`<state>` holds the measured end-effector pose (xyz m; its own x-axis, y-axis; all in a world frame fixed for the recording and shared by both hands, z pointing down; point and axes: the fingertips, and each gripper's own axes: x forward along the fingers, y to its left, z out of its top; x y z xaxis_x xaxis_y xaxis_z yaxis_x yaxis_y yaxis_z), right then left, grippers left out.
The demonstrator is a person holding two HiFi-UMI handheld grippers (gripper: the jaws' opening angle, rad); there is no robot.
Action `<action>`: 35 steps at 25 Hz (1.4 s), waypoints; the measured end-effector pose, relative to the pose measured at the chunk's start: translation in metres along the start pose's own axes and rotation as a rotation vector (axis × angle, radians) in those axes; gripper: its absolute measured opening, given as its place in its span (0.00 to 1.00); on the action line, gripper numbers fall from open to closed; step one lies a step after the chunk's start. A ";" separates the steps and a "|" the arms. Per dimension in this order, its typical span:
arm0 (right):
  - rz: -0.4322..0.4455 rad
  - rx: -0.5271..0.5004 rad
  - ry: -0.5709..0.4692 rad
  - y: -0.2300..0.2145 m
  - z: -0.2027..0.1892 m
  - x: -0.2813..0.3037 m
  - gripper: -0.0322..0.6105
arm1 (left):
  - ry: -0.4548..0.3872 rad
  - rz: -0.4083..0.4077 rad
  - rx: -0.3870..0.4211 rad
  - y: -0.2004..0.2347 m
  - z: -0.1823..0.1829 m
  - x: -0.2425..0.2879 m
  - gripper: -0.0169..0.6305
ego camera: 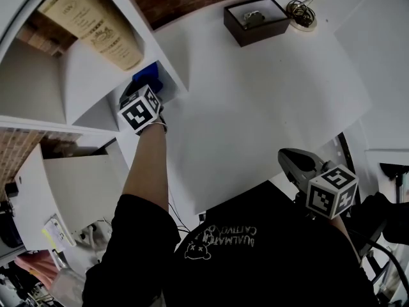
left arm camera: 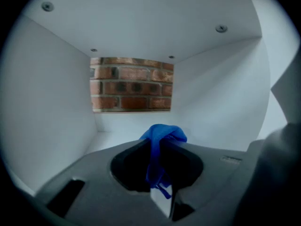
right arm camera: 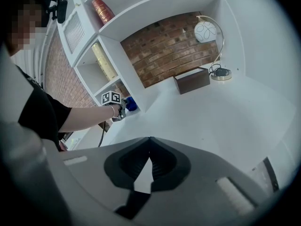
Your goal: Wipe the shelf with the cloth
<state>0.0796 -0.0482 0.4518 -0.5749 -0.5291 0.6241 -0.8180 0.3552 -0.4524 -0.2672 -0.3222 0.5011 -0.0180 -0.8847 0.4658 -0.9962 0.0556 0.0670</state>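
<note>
Left gripper, fingers pinching crumpled blue fabric cloth, seemingly above white shelf floor: press down, sweep corners; right gripper fingers closed, empty.

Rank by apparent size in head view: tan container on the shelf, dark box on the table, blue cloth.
1. tan container, though it sits nearer the camera, so the lead is unsure
2. dark box
3. blue cloth, clearly smallest, only partly in view

White worktop: dark box top centre, lamp base just beside. Shelf upper left holds cream carton.
</note>
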 end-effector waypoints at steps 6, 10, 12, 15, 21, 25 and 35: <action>0.019 0.026 -0.004 -0.001 -0.002 -0.001 0.06 | 0.066 0.213 0.081 0.084 -0.016 -0.021 0.09; 0.030 0.021 0.004 0.000 -0.002 0.000 0.06 | 0.142 0.199 0.054 0.090 -0.032 -0.020 0.09; 0.027 0.020 0.007 -0.001 -0.003 -0.001 0.06 | 0.162 0.151 0.038 0.078 -0.037 -0.014 0.09; 0.018 0.025 0.006 -0.002 -0.004 -0.003 0.06 | 0.167 0.084 0.035 0.051 -0.041 -0.005 0.09; 0.012 0.028 0.010 -0.006 -0.007 -0.005 0.06 | 0.155 -0.043 0.065 -0.013 -0.043 0.006 0.09; 0.013 0.046 0.008 -0.007 -0.011 -0.005 0.06 | 0.156 -0.117 0.086 -0.047 -0.045 0.008 0.09; 0.041 0.066 -0.008 -0.012 -0.011 -0.007 0.06 | 0.064 0.020 0.021 -0.003 -0.027 -0.016 0.09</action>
<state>0.0929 -0.0406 0.4596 -0.6072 -0.5217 0.5993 -0.7910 0.3254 -0.5182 -0.2615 -0.2959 0.5175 -0.0336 -0.8521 0.5223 -0.9973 0.0631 0.0388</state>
